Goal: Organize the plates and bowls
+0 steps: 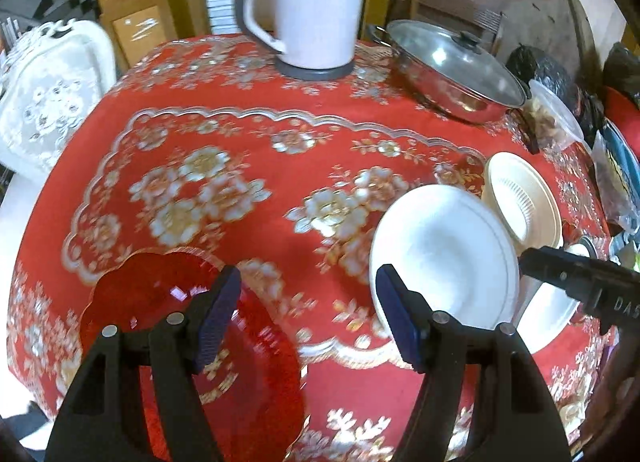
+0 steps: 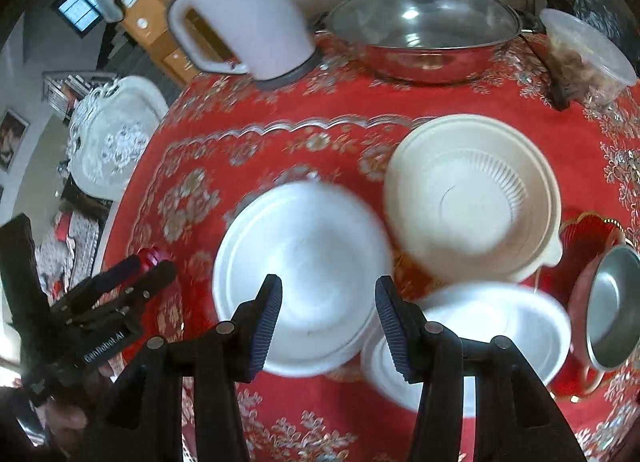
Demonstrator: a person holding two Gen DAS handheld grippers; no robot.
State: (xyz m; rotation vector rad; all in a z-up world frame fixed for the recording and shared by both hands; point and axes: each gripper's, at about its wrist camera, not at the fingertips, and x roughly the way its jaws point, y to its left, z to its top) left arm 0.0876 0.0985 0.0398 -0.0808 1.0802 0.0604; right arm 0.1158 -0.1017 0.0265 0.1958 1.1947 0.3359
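The round white plate (image 2: 304,286) sits at twelve o'clock between the spread-apart right gripper (image 2: 326,326), while the left gripper (image 1: 308,322) gapes wide, red scalloped plate (image 1: 160,294) at nine

A white plate (image 2: 304,274) is lying upright on the red cloth, blurred, its near edge overlapping a second white dish (image 2: 492,338); that second dish is sitting partly under it, its deeper well showing at the near side; a cream ribbed bowl (image 2: 472,197) with a small lip is sitting just behind both, mouth up, empty; a red scalloped plate (image 1: 188,342), translucent and glittering, is lying flat well apart from them at the near left; a steel bowl (image 2: 612,310) is tilting on edge at the far right, resting on another red dish (image 2: 580,238).
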